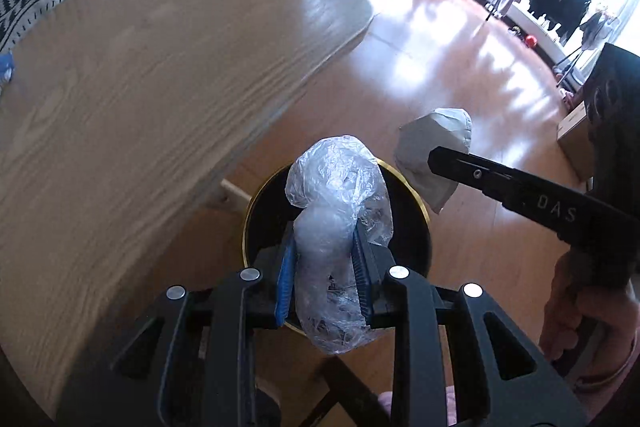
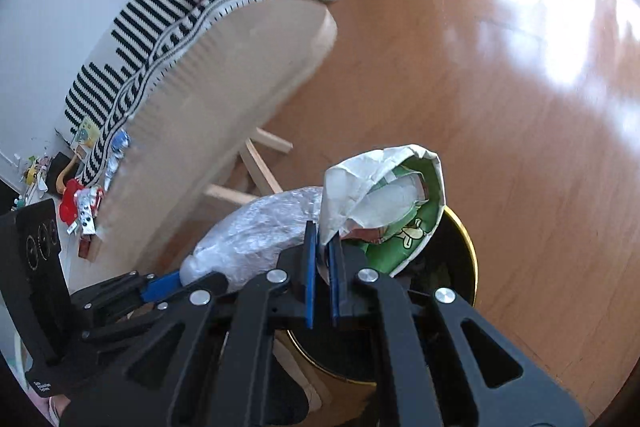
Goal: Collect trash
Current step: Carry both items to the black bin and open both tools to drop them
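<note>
My left gripper (image 1: 325,243) is shut on a crumpled clear plastic bag (image 1: 340,195) and holds it over the open mouth of a black bin with a gold rim (image 1: 416,199). My right gripper (image 2: 323,239) is shut on a crumpled white and green paper wrapper (image 2: 384,195), also held above the bin (image 2: 468,259). In the left wrist view the right gripper (image 1: 434,157) comes in from the right with the wrapper (image 1: 436,143). In the right wrist view the plastic bag (image 2: 256,227) and the left gripper (image 2: 160,285) sit to the left.
A light wooden table (image 1: 140,87) stands to the left of the bin, its edge close by. Its legs show in the right wrist view (image 2: 256,163). A striped sofa (image 2: 132,39) lies behind it, with several small items on the far side (image 2: 80,203). Shiny wood floor (image 1: 460,47) spreads to the right.
</note>
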The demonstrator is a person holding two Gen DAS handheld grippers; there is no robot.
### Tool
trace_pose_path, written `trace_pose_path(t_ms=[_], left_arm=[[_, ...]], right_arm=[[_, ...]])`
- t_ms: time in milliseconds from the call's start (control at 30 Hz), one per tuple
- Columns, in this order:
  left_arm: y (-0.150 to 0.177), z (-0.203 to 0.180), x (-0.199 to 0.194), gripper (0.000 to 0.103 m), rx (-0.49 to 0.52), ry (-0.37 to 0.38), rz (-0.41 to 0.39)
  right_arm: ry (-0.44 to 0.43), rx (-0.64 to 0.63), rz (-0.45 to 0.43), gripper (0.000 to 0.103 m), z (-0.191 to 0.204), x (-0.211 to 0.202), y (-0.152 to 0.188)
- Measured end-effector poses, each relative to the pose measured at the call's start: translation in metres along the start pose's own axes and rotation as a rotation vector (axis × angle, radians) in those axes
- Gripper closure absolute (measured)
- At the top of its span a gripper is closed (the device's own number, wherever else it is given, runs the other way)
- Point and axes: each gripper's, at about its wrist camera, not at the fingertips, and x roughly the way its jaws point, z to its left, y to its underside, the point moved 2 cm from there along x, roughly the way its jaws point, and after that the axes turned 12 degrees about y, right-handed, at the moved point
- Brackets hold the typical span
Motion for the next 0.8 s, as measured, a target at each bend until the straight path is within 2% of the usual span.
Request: trace_pose_path(t_ms=[200, 400, 600, 667, 700, 733, 767, 800], left_arm=[[0.003, 0.016, 0.004, 0.077, -0.036, -0.008, 0.015], [0.009, 0.019, 0.014, 0.077, -0.047, 0.011, 0.038], [0.006, 0.016, 0.023, 0.077, -0.012, 0.041, 0.037], [0.006, 0.014, 0.018, 0.059, 0.024, 0.029, 0.016], [0.006, 0.012, 0.017, 0.022, 0.043, 0.003, 0.009], [0.007, 0.009, 0.016, 0.011, 0.053, 0.019, 0.003], [0.008, 0.006, 0.016, 0.007, 0.064, 0.024, 0.005], [0.009, 0.004, 0.015, 0.007, 0.075, 0.009, 0.005]], right_arm=[[0.015, -0.033, 0.060, 0.097, -0.005, 0.020, 0.001], [0.008, -0.006, 0.093, 0.097, -0.003, 0.032, -0.001], [0.010, 0.015, 0.116, 0.097, -0.007, 0.036, -0.001], [-0.001, 0.029, 0.140, 0.096, -0.011, 0.038, -0.003], [-0.014, 0.053, 0.160, 0.096, -0.014, 0.040, -0.005], [-0.008, 0.070, 0.178, 0.087, -0.016, 0.041, -0.006], [0.013, 0.089, 0.193, 0.074, -0.020, 0.042, -0.007], [0.024, 0.104, 0.195, 0.033, -0.026, 0.042, -0.007]])
